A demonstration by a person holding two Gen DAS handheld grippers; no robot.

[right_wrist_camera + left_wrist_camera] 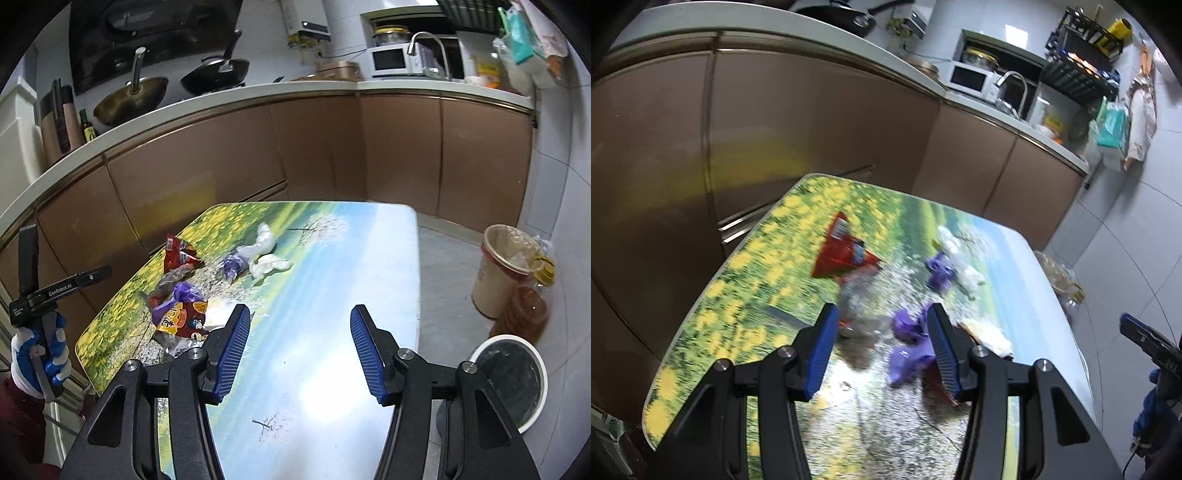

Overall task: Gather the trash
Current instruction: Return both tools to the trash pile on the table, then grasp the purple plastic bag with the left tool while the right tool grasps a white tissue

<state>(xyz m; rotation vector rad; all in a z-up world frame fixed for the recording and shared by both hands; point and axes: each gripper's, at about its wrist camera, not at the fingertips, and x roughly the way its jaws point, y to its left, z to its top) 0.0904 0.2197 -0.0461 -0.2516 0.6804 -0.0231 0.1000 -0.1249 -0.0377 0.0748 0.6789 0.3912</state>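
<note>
Trash lies on a table (pixel 369 258) with a printed meadow top. A red snack bag (pixel 842 251) lies far left, also in the right wrist view (pixel 179 253). Purple wrappers (pixel 908 343) and a grey clear wrapper (pixel 858 299) lie just ahead of my left gripper (pixel 882 332), which is open and empty above them. White crumpled plastic (pixel 266 254) lies mid-table with another purple wrapper (pixel 234 266). A red and yellow snack bag (pixel 184 317) lies near the pile. My right gripper (pixel 300 339) is open and empty over the bare blue part of the table.
A white bin with a dark liner (pixel 509 380) stands on the floor right of the table, beside a cream bin (pixel 498 273) and an oil bottle (pixel 528 314). Brown cabinets (pixel 221 166) and a counter with pans and a microwave run behind.
</note>
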